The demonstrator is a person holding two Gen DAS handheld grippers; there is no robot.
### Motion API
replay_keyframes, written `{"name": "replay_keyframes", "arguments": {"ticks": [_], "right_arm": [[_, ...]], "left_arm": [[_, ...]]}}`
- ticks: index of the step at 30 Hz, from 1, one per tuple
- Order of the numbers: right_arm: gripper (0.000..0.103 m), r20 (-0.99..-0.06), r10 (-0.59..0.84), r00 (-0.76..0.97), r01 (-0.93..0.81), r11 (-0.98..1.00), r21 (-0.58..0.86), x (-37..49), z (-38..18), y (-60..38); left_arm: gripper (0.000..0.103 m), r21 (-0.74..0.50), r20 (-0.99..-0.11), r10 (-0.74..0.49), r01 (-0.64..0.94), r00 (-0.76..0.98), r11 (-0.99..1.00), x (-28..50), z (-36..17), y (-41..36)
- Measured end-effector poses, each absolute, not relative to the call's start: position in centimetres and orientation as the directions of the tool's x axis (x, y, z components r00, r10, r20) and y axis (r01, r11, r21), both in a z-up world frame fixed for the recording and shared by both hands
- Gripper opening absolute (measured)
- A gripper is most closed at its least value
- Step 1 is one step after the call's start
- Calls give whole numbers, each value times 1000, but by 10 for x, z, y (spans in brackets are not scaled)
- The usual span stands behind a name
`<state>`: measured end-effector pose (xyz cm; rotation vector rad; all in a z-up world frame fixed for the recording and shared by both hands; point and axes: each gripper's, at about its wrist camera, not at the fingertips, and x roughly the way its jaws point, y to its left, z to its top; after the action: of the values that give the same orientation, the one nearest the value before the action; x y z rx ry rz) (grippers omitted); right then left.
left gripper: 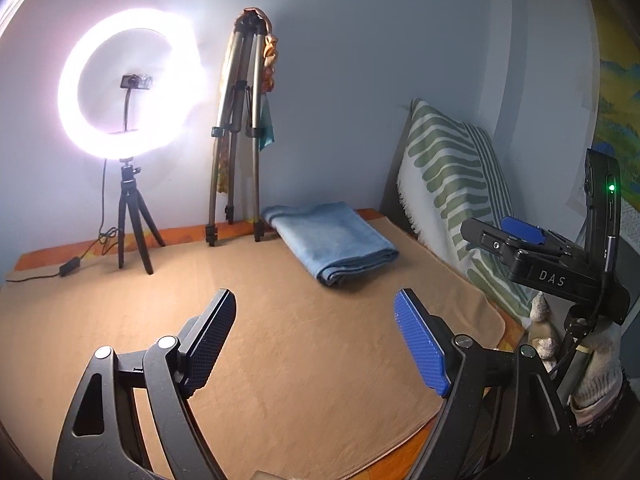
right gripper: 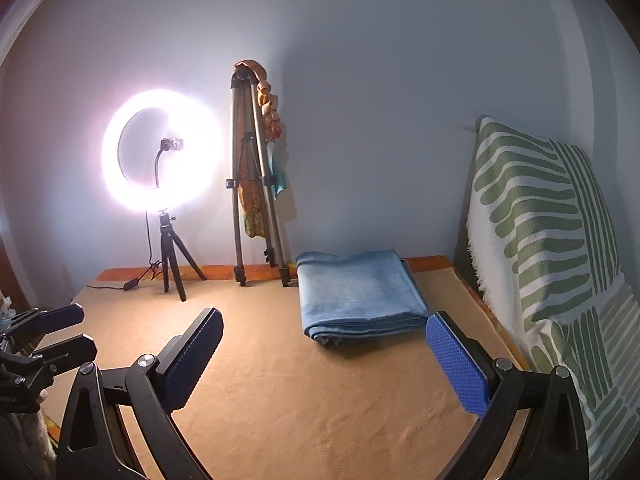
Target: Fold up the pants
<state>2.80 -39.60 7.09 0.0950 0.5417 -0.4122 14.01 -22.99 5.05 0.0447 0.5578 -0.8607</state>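
- Pants [right gripper: 360, 300]: one pair, blue denim, folded into a flat layered rectangle; it lies at the far right of the tan cloth, near the wall, apart from both grippers.
- Left gripper [left gripper: 316, 332]: one; jaws spread wide, holding nothing, above the cloth short of the pants. Fingers [left gripper: 420, 344] faced with blue dimpled pads.
- Right gripper [right gripper: 324, 356]: one; jaws spread wide, empty; its right finger overlaps the pants' near corner in its own view, contact not discernible.
- Cloth [right gripper: 280, 400]: one, tan, soft nap, covering an orange-edged table [right gripper: 428, 263].
- Ring light [right gripper: 160, 150]: one, lit, on a small black tripod, cord trailing left.
- Tripod [right gripper: 256, 184]: one, grey metal, folded, leaning on the wall, patterned fabric hung on it.
- Pillows [right gripper: 540, 216]: two, white with green stripes, propped at the right.
- Wall: pale, plain.
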Motion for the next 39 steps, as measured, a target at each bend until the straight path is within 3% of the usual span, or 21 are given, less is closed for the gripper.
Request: {"name": "replay_keyframes", "arguments": {"ticks": [18,39], "right_arm": [[103,-544,-365,756,425,905,-17,37,22,-400],[103,-546,-365,754,426,905,-18,34,13,-398]], "left_arm": [[82,-104,-553,-603,670,575,735,143,28,-236],[82,-72,-587,-568,662,577,746,144,17,-244]]}}
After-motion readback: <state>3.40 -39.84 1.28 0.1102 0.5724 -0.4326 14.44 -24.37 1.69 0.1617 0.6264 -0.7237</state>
